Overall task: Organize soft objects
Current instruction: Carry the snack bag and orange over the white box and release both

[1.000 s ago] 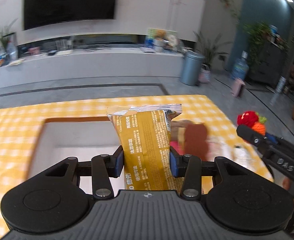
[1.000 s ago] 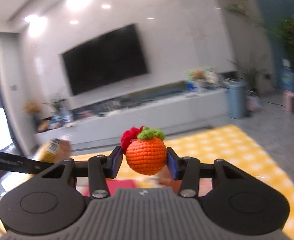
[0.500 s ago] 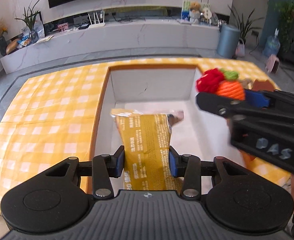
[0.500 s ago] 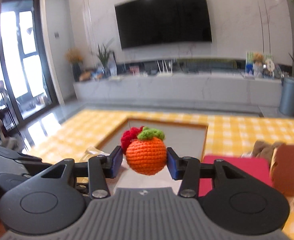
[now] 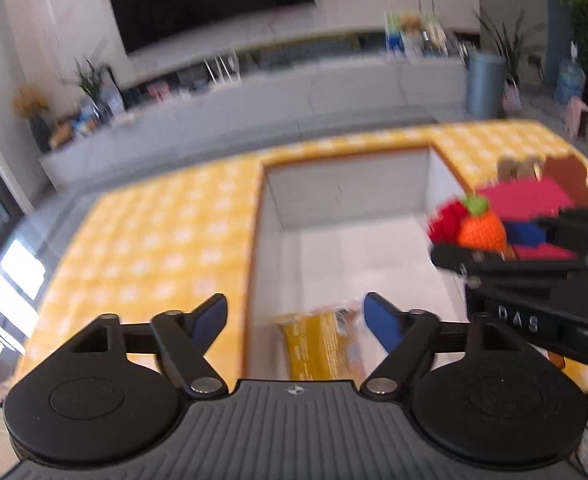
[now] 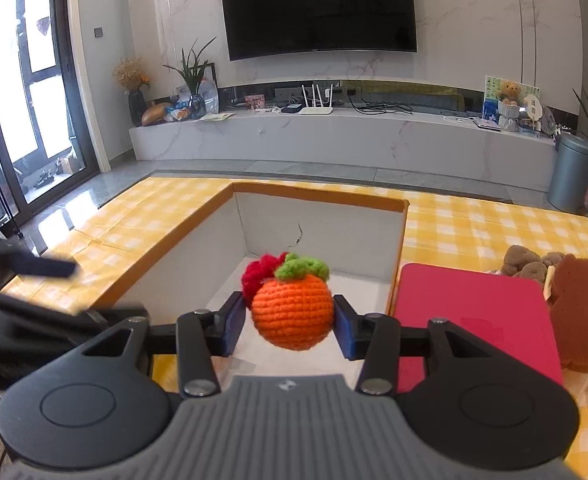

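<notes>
Snack packet (image 5: 318,344) is dropping free between the left gripper (image 5: 296,316), whose jaws have just been opening wide, into the white box (image 5: 350,196) below it. Right gripper (image 6: 289,320) is clamping the crocheted orange (image 6: 291,310) over the box's near right corner; it should be carried further inward before release, since the red pad (image 6: 470,312) is sitting just right of the box wall.

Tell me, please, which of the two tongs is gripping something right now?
The right tongs: their pads press the orange crocheted fruit. The left tongs have just been opening, jaws wide, and the yellow packet lies free in the box.
</notes>
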`<state>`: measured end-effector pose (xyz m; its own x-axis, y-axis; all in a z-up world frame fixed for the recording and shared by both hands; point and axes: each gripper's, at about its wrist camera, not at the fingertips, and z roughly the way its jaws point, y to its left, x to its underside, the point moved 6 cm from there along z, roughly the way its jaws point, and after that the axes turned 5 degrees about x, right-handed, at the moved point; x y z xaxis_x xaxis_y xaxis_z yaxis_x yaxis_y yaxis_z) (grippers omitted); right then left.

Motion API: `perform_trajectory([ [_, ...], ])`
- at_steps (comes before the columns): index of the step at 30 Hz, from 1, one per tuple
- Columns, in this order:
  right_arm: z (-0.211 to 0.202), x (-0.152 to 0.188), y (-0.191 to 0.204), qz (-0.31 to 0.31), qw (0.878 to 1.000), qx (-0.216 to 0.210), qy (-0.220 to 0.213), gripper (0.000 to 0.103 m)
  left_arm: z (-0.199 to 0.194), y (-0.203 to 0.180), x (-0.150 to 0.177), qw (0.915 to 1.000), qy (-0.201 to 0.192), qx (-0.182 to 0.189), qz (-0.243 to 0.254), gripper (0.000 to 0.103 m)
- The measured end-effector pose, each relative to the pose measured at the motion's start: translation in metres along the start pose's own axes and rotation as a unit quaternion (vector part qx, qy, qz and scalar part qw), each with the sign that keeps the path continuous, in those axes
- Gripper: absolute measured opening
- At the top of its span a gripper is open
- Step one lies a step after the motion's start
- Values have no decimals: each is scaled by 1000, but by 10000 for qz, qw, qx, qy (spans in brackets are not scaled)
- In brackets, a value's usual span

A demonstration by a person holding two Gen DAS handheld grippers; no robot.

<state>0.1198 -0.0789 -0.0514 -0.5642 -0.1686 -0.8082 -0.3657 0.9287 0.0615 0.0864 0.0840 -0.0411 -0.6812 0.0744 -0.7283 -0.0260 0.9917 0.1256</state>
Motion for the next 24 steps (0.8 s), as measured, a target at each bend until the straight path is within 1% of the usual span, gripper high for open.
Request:
perform_trajectory([
  [2, 2, -2, 2, -36, 10000, 16, 35, 46, -8, 7, -3, 9998, -135, -94, -77, 92],
  [5, 6, 2, 8, -211, 9997, 93, 126, 46, -4, 19, -6, 9991, -203, -250, -289, 93],
  [9, 17, 7, 20, -408, 9985, 204, 301, 46, 11, 32, -3, 9979, -56, -355, -536, 93],
  [14, 28, 16, 41, -691, 9957, -23, 620, 46, 18, 43, 0, 9958, 63, -315, -863, 93],
  [15, 30, 18, 43, -636, 9954, -112, 702, 46, 17, 44, 1, 9954, 64, -298, -911, 93],
  [17, 37, 24, 42, -314, 9938, -389, 998, 46, 15, 46, 2, 9948, 49, -252, -987, 93],
  [18, 39, 27, 42, -228, 9923, -461, 1122, 46, 14, 48, 4, 9947, 29, -231, -1006, 93],
  [21, 45, 34, 45, -257, 9897, -453, 1334, 46, 14, 50, 5, 9940, 36, -197, -1078, 93],
  [24, 50, 39, 44, -126, 9859, -482, 1596, 46, 14, 50, 6, 9932, 69, -143, -1152, 93],
])
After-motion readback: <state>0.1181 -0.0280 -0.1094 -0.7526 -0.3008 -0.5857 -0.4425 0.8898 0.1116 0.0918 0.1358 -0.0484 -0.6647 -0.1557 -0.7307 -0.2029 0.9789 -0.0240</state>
